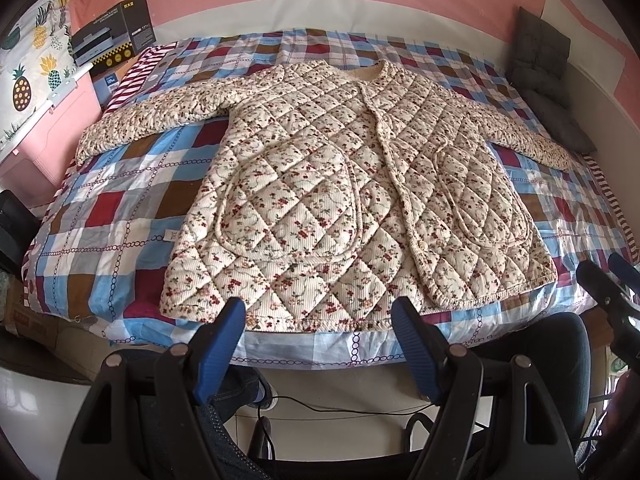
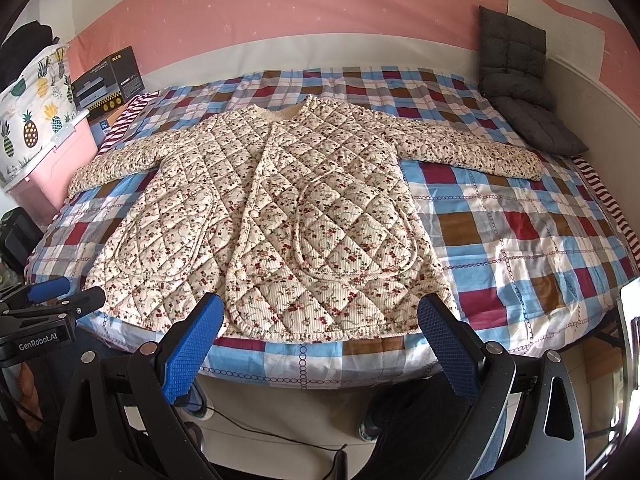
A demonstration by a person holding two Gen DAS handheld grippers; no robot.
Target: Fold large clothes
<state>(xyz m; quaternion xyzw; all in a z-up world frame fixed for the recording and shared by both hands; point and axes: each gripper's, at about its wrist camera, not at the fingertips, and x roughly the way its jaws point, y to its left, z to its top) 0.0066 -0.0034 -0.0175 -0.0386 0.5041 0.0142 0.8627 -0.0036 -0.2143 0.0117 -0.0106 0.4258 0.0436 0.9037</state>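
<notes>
Quilted floral jacket [image 1: 352,184] lies flat, front up, sleeves spread, on the checked bed [image 1: 120,208]: thick, soft, bulky, probably springy. Left claw [image 1: 318,344] and right claw [image 2: 320,344] gape wide, empty; take a sleeve cuff.

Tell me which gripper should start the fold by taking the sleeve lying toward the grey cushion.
Right. The right gripper is open and faces the jacket half whose sleeve runs toward the grey cushion. The left gripper, also open, sits nearer the opposite sleeve, so it would probably have to cross over.
</notes>
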